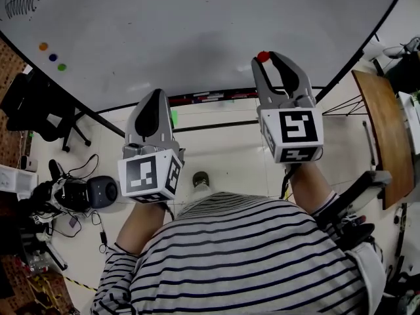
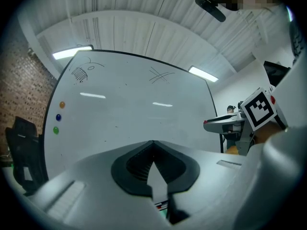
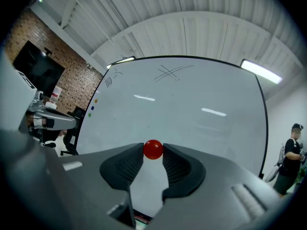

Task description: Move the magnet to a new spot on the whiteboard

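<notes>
Magnet [image 3: 153, 149], pinched by right gripper [image 1: 265, 58], hangs near whiteboard's [image 1: 197, 31] lower edge.

Broad bare whiteboard [image 1: 197, 31] ahead; three magnets [image 1: 52, 57] far left.

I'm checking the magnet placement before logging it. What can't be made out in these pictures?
- Whether the red magnet touches the whiteboard: the right gripper view looks straight along it, hiding any gap.
- Sketch at the board's corner: head view, cut off by the edge.
- Ledge items under the board: head view, too small.
</notes>
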Demonstrator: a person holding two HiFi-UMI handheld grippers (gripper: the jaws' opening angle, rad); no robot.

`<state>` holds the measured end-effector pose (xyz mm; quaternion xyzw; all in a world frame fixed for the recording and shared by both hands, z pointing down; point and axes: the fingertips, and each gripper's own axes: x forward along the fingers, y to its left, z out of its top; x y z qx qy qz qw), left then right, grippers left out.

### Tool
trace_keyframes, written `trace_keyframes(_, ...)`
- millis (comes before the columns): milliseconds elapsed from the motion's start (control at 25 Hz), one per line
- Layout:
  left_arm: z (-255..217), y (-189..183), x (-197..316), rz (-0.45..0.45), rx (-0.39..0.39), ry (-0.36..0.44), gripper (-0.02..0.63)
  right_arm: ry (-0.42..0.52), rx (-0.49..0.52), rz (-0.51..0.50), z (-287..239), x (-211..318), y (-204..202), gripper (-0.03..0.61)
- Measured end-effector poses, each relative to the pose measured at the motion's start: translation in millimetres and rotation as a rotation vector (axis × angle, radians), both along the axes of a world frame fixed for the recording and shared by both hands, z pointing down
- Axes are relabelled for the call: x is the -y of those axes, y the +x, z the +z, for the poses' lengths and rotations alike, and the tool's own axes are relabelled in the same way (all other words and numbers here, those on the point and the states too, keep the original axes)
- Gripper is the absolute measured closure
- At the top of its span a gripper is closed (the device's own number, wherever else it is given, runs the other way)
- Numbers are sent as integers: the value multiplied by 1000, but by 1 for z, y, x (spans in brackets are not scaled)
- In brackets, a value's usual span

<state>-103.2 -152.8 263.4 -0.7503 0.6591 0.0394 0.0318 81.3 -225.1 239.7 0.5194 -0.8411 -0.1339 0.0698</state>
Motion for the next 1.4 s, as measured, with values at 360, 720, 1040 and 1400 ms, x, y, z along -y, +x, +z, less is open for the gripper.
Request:
trace_keyframes(360,-17,-25,69,86,-3,46,597,51,3,33,-22,72,-43,454)
trace_keyframes(720,-21,-22,103,221,-28,23,597,59,-8,109,-39,124,-67,454)
trace_keyframes(1040,-15,-52,125,219,-31,38,597,48,-23,152,-31,147,-82,453)
trace_keyframes(1400,-16,-60,124,201,-39,39,597,51,-31,174,-29,153,-80,452)
